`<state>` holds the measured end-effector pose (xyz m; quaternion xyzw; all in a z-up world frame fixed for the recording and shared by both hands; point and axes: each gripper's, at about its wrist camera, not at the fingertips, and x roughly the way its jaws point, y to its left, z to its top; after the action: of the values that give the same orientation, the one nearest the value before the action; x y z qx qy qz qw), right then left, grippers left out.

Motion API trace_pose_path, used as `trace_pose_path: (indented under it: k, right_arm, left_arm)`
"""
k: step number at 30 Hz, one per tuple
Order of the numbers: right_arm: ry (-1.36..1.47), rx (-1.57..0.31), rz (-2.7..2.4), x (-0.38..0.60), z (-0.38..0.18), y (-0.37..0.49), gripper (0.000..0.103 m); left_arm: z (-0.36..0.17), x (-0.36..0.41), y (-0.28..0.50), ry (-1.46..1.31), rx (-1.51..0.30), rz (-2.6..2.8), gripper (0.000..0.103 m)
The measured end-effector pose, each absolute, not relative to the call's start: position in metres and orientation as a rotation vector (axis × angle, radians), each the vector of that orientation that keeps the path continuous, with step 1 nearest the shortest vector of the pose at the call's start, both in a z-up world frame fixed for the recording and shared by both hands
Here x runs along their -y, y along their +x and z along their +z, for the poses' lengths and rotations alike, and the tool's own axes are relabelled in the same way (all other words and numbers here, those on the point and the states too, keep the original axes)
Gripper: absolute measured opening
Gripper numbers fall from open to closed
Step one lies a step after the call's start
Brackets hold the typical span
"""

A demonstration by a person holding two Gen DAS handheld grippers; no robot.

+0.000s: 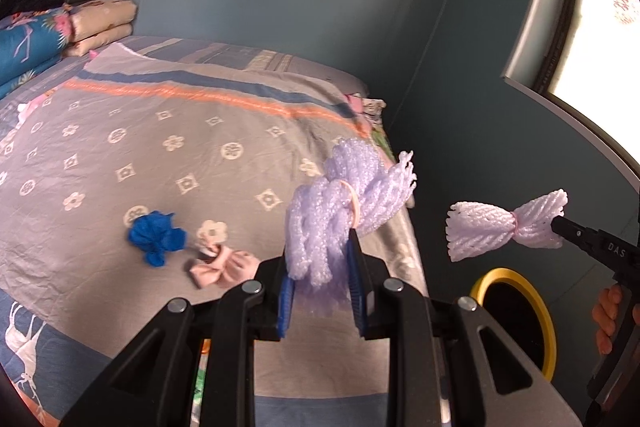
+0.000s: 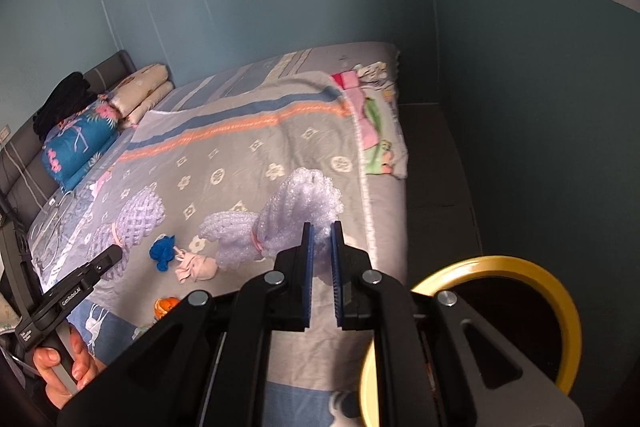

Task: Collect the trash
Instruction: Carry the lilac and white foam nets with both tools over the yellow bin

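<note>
While lifted, both tongs (image 1: 320, 291) foam-laden.

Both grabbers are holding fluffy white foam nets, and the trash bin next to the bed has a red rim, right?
Almost. The bin's rim is yellow, not red; the right wrist view shows it clearly beside the bed. The rest holds: the left gripper and right gripper each grip a foam net.

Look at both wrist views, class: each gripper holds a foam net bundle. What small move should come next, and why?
Probably carry the right gripper over the yellow-rimmed bin and release. It is shut on its foam net, and the bin's dark opening sits just below and to its right, beside the bed. The left gripper, also clamped on a foam net, could follow.
</note>
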<state>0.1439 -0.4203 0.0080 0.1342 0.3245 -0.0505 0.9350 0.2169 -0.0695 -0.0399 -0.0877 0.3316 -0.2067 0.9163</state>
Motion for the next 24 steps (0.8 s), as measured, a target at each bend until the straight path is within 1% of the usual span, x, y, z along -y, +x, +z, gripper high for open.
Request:
trace_pose_path:
  k: [15, 24]
  right_arm:
    - [0.306, -0.637, -0.227, 0.495, 0.01, 0.074, 0.008]
    - [0.323, -0.636, -0.295, 0.53, 0.002, 0.045, 0.009]
  left_arm:
    - [-0.031, 0.156, 0.183, -0.117, -0.696, -0.589, 0.022]
    - [-0.04, 0.209, 0.165, -0.086, -0.726, -0.674, 0.022]
